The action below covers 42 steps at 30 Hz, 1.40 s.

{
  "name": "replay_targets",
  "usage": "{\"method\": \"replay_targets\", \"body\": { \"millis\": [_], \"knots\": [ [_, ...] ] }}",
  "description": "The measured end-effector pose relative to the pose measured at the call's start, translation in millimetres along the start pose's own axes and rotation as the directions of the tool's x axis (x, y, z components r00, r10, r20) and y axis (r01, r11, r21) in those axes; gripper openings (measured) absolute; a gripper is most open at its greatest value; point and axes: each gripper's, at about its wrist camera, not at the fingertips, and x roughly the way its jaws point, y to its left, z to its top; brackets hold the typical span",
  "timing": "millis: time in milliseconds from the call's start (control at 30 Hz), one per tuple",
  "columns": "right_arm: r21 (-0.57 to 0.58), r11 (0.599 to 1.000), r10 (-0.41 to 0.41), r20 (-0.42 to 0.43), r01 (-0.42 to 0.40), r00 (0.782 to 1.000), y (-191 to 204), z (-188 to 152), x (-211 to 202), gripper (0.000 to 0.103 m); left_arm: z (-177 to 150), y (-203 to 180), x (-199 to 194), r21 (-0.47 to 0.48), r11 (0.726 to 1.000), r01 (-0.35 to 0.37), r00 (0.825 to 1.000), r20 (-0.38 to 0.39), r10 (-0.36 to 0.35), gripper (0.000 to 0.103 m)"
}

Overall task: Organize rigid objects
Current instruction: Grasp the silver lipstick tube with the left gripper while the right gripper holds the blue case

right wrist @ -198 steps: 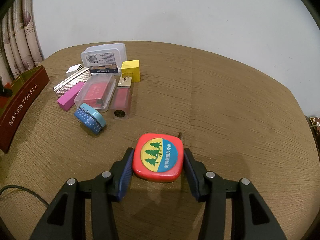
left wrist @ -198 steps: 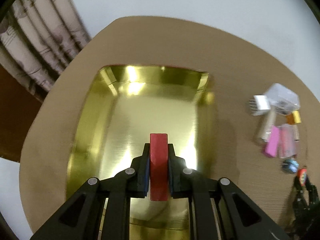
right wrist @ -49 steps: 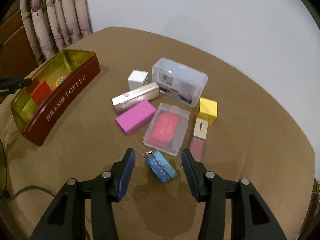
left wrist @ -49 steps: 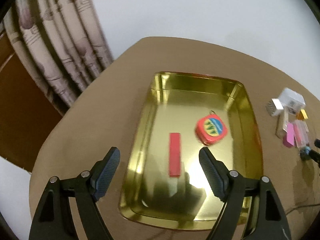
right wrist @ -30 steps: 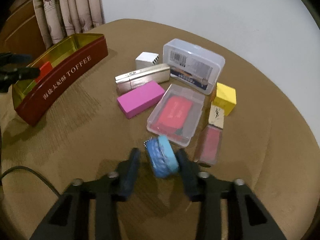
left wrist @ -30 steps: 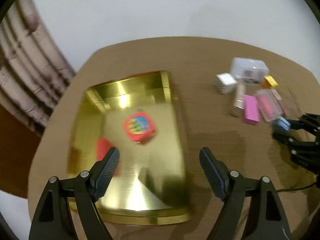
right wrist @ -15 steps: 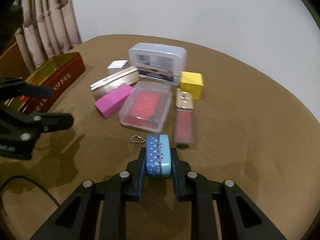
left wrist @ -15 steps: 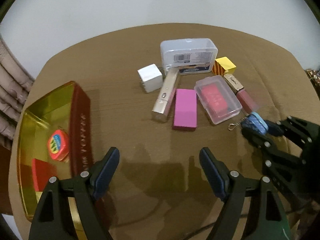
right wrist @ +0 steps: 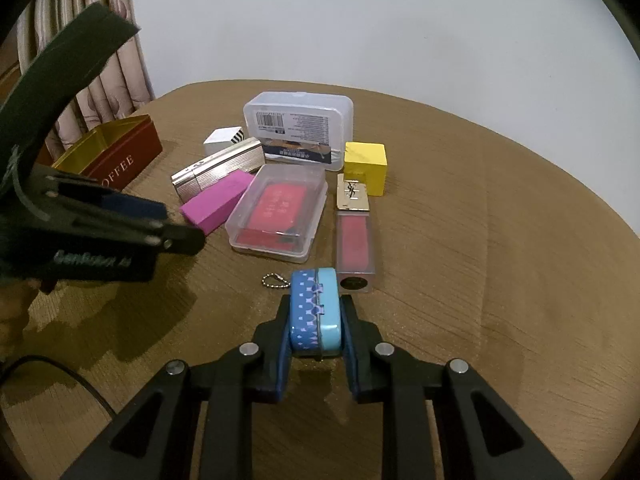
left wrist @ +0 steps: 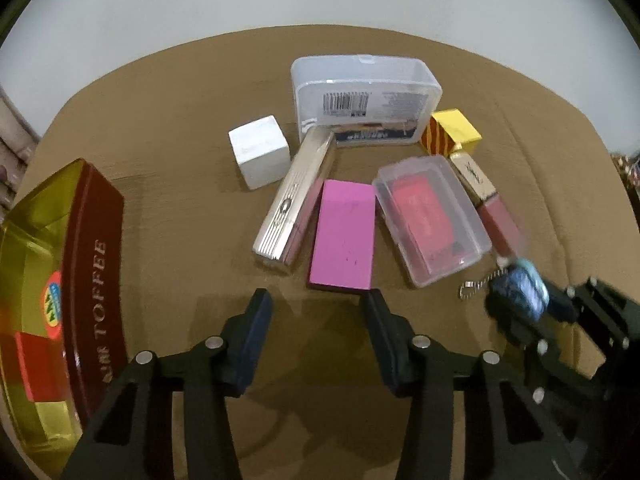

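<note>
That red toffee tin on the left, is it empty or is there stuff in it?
Not empty. The toffee tin has no lid on, and inside lie a round red tape measure and a red block.

- We see a round table (right wrist: 500,208) covered in brown woven cloth.
- Behind it we see a plain pale wall (right wrist: 360,20).
- Patterned beige curtains (right wrist: 104,80) hang at left.

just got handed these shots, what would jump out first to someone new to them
The blue tape-measure case clamped in the right gripper at the near table edge draws the eye first. Beyond it lies a cluster of small boxes, brightest the pink block just ahead of the closing, empty left gripper. At far left stands the red toffee tin with its gold inside.
</note>
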Motion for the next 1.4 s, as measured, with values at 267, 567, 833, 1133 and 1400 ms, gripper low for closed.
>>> {"method": "replay_targets", "body": {
  "millis": [267,567,833,1133,1400],
  "knots": [
    [-0.002,1.0,0.001,-0.001,-0.001,1.0,3,4,3,0.022,34,13,12,-0.022,0.999,0.027,1.0,0.014,-0.027,0.045],
    [0.005,1.0,0.011,0.001,-0.011,1.0,2,4,4,0.022,45,26,12,-0.021,0.997,0.068,0.997,0.04,-0.067,0.06],
    [0.014,1.0,0.024,0.002,-0.024,1.0,-4,5,4,0.022,73,23,21,-0.022,0.999,0.043,0.998,0.043,-0.042,0.065],
    [0.024,0.999,0.035,0.004,-0.035,0.999,-9,5,3,0.022,66,24,18,0.01,1.0,0.007,0.999,0.05,-0.007,0.048],
    [0.027,0.999,0.039,0.005,-0.039,0.999,-11,5,3,0.022,38,40,4,0.065,0.997,0.043,0.999,0.029,-0.045,0.046]
  ]
}}
